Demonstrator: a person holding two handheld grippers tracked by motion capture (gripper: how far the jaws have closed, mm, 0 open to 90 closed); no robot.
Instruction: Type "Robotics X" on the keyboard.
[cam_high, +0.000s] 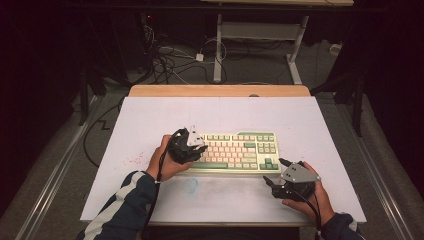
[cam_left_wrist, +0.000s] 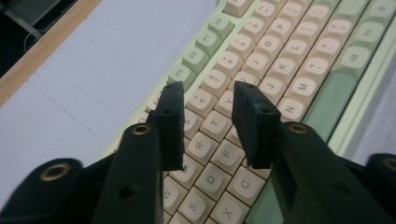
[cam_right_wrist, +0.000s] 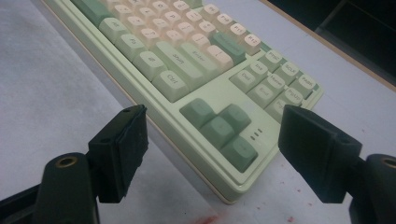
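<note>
Over the keyboard's (cam_high: 232, 151) left keys, your left tool (cam_left_wrist: 208, 100) hovers partly open, holding nothing, likely poised to press a key. Your right tool (cam_right_wrist: 210, 154) waits wide and empty by the keyboard's right end, toward the desk's (cam_high: 150, 120) near edge.

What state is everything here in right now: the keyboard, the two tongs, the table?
Keyboard: flat on the table, keycaps in place, not gripped.
Left tongs: partly open over the letter keys, nothing between the jaws.
Right tongs: wide open at the keyboard's near right corner by the arrow keys, holding nothing.
Table: white top, faint red and blue stains near the front.
</note>
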